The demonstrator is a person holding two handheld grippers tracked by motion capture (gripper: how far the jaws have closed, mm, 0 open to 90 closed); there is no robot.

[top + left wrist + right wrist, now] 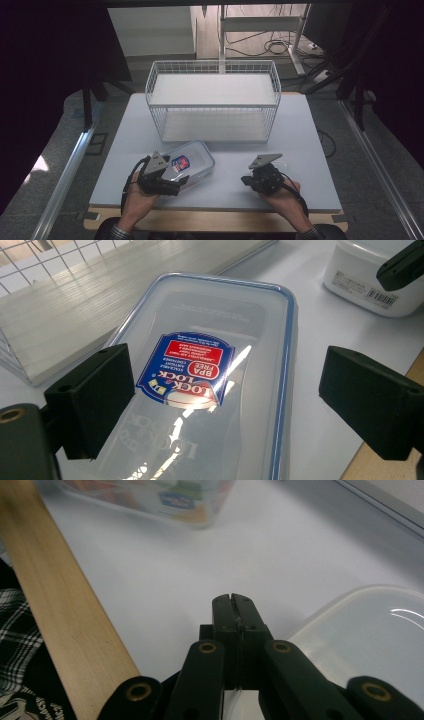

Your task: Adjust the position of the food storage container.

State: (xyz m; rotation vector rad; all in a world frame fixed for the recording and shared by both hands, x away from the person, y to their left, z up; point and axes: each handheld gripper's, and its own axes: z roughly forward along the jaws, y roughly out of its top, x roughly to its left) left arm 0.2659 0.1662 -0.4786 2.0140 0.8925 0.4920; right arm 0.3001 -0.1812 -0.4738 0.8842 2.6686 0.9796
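A clear plastic container point(192, 159) with a blue-rimmed lid and a blue and red label lies flat on the white table, front left of centre. My left gripper point(176, 184) is at its near end. In the left gripper view my left gripper point(235, 405) is open, jaws wide apart over the lid point(215, 330) without touching it. My right gripper point(246, 180) is at the front right. In the right gripper view my right gripper point(234, 605) is shut, with nothing seen between the pads. A translucent white container point(370, 630) lies just beside it.
A white wire basket point(212, 67) stands across the back of the table, with a white board inside. The white tub point(370, 282) sits past the clear container. The table's wooden front edge point(60, 605) runs close to both hands.
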